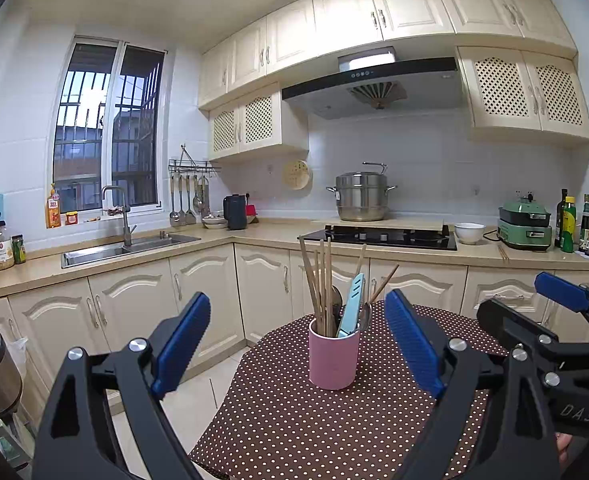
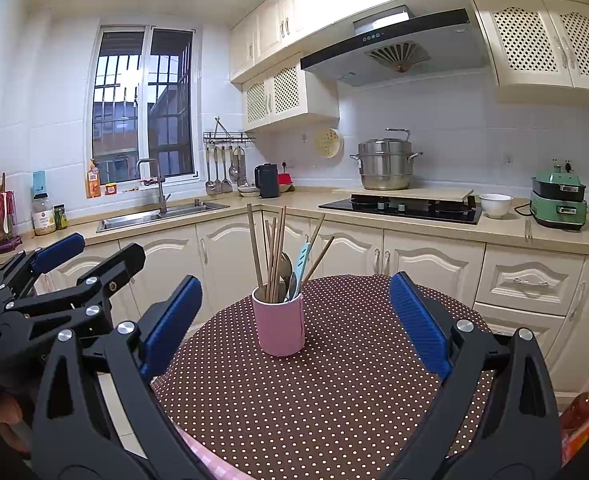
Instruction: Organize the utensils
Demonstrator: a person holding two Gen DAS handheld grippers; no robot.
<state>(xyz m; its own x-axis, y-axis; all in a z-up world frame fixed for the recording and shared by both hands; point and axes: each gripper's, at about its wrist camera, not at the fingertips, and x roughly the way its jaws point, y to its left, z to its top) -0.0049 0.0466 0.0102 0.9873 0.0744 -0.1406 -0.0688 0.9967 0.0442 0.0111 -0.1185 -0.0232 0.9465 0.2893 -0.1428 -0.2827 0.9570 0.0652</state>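
Left gripper (image 1: 298, 340): I hold it level over the near edge of the bench, aimed at the cup; its jaws stand wide apart with nothing between them.
Right gripper (image 2: 296, 322): I hold it beside the left one, likewise facing the cup; jaws spread wide, holding nothing.
Reason for hold: I judge both tools are kept back and parted so the cup sits centred in each view and either jaw could close on a handle without knocking the others.
Bench (image 1: 294, 420): round top under a brown cloth with white dots; I see no loose utensil on the part that shows.
Pink cup (image 1: 333, 356): stands upright near the middle of the bench, apart from both grippers.
Cup contents: several wooden chopsticks (image 1: 321, 280), upright and fanned to the left and rear; a light blue handled tool (image 1: 351, 310) leaning right; at least one metal spoon (image 2: 285, 268) behind it. The exact count I cannot tell.
Reason for placement: I judge the long pieces stand handle-end or tip-end up because the cup is narrow and tall; they lean on its rim.
Task standing: all utensils I can see sit together in the cup. This fits either a mixed lot waiting to be sorted out, or a gathering already completed; these views do not settle which.
Risk: I judge the tall chopsticks could tip the light cup if snagged.
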